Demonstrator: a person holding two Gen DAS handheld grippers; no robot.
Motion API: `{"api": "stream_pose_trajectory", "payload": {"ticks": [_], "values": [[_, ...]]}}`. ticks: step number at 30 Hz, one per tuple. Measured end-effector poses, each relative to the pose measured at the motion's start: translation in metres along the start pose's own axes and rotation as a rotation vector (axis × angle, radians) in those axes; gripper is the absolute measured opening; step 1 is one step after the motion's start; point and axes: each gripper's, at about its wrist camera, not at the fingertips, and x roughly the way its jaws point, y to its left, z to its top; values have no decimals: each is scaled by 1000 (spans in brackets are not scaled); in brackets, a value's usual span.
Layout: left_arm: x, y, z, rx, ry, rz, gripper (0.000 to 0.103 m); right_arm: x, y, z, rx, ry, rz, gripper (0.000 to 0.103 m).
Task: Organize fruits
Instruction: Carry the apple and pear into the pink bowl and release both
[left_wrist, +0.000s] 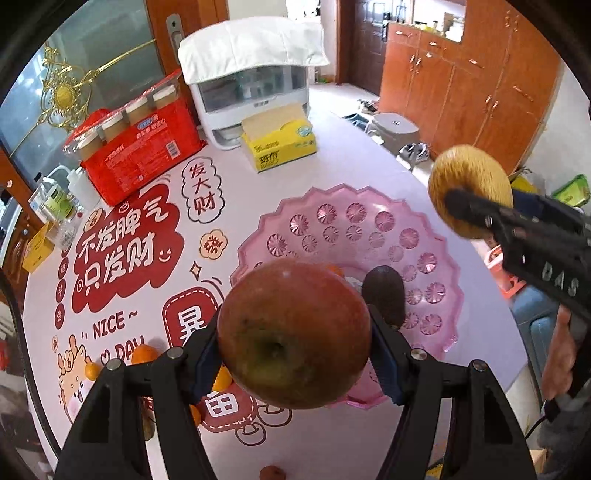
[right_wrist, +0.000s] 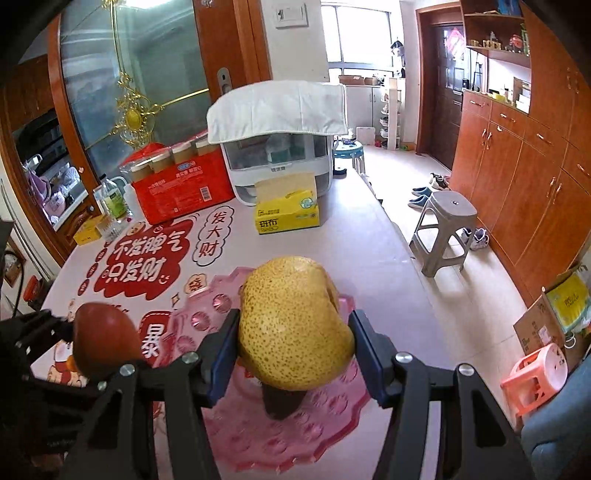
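Left wrist view showed the left gripper (left_wrist: 295, 354) clamped on a red apple (left_wrist: 293, 334), its blue pads pressing the fruit's two sides, with the apple carried above the near rim of a pink plate (left_wrist: 439, 254) that sat toward the right edge of the table (left_wrist: 354, 162). In the same view the right gripper (left_wrist: 476, 210) came in from the right, clamped on a yellow speckled pear (left_wrist: 469, 173) above the plate's right rim. The right wrist view confirmed that grip: the pads were closed against the pear (right_wrist: 295, 325) on both sides, and the plate (right_wrist: 332, 413) lay directly under it. One dark fruit (left_wrist: 384, 295), perhaps an avocado, already lay inside the plate, so that part of the sorting looked done. Neither the apple nor the pear had been set down yet; both hung in the air over the plate. Several small oranges (left_wrist: 144, 354) were on the table near its front edge, left of the plate, partly hidden behind the left gripper's frame, and a small reddish fruit (left_wrist: 271, 472) sat at the very front edge. By my judgement the task was roughly at its middle: one fruit placed, two about to be placed, and the loose ones on the table left to gather.
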Motion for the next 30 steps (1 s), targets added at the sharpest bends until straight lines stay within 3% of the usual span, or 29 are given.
{"api": "stream_pose_trajectory", "payload": {"ticks": [10,30], "values": [[66,-5,-5,-1,141,62,68,65,-11,9,-15,73,6,59],[140,-30,-21,45,298,27,68,151,2,-16,-96,283,40,59]]}}
